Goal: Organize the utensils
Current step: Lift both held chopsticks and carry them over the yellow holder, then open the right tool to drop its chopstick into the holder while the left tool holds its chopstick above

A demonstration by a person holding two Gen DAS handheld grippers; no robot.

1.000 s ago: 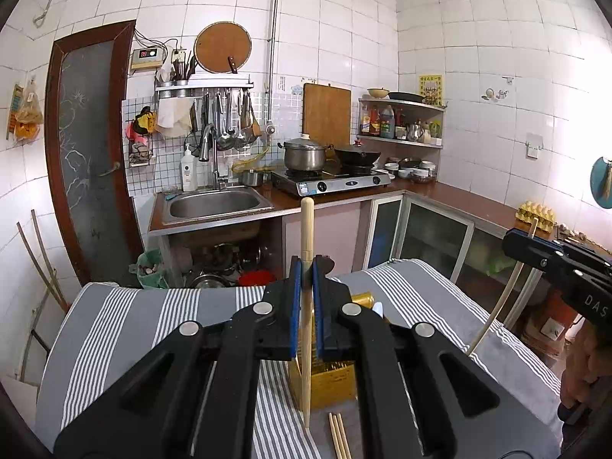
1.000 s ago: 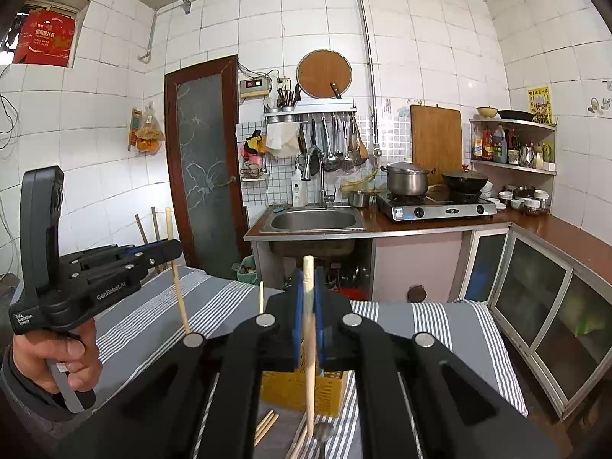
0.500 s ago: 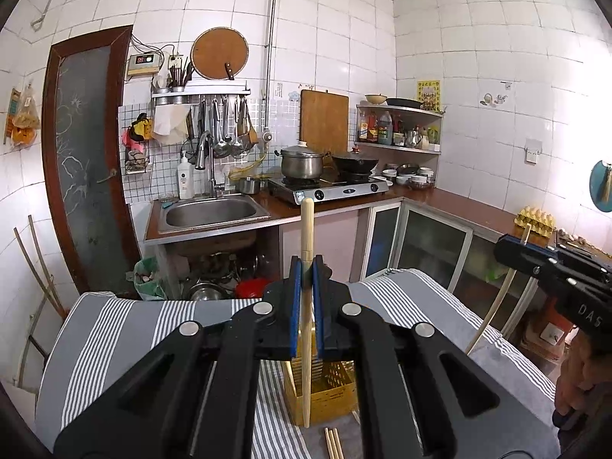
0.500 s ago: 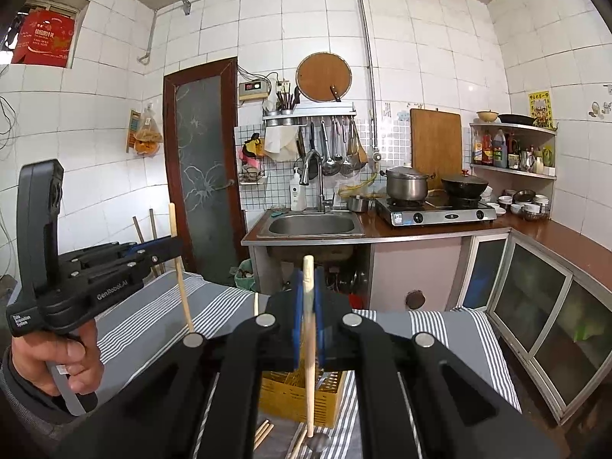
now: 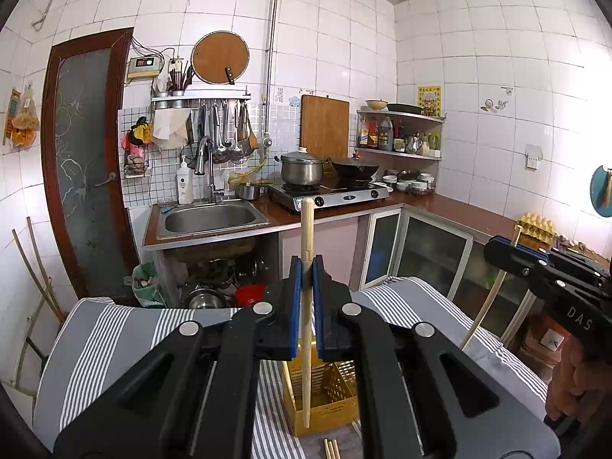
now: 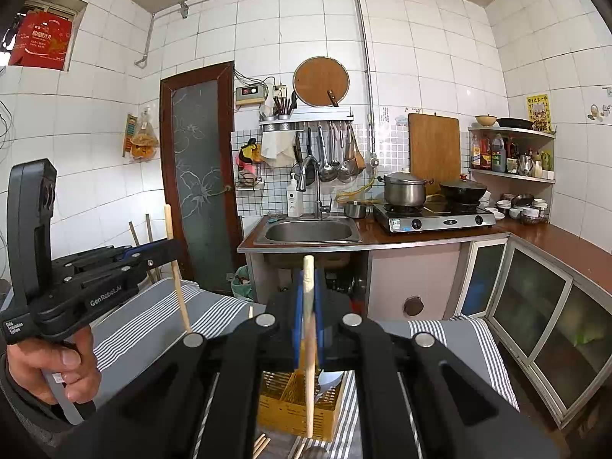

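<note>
Both sets of jaws clamp an upright pale wooden chopstick (image 5: 307,298) apiece; the yellow slotted plastic basket (image 5: 321,417) waits at six o'clock; next, lowering tips into a compartment.

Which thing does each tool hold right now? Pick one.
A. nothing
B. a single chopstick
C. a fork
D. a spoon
B: the left tool is shut on a chopstick, and the right tool on another chopstick, both above the yellow basket.
</note>
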